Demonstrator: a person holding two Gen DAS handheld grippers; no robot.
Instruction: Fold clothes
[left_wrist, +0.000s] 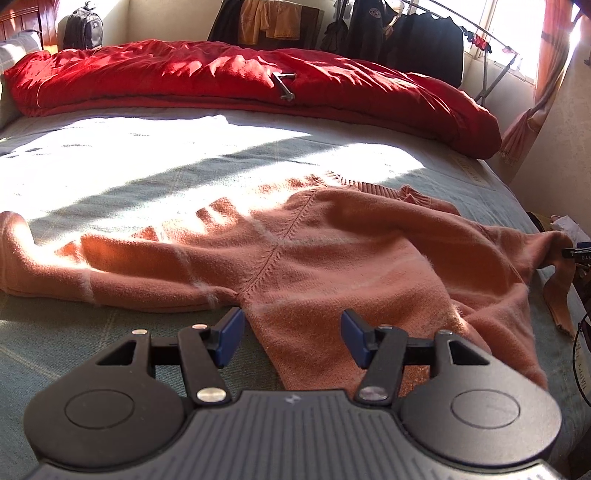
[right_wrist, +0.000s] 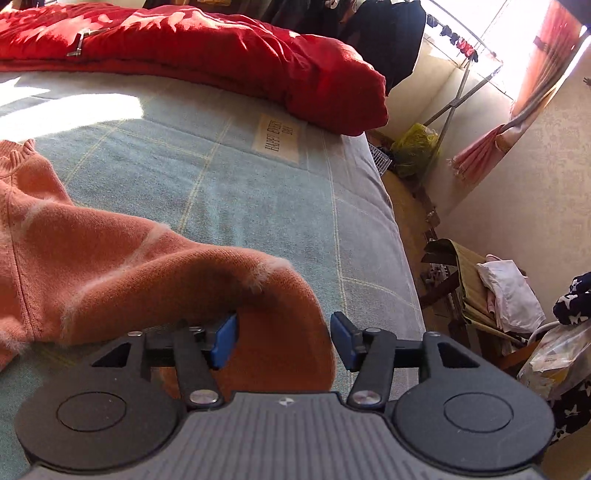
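Sweater (left_wrist: 314, 251) lies spread on bed (left_wrist: 110, 166), both tools gaping.

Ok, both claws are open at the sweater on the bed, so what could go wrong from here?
1. The right claw has the sleeve humped between its open fingers; closing there may pinch several layers and fold it bunched.
2. That sleeve lies near the bed edge, so a loose pull could drag it off.
3. The left claw sits at the sweater body, which is rumpled; folding without smoothing could lock in creases.
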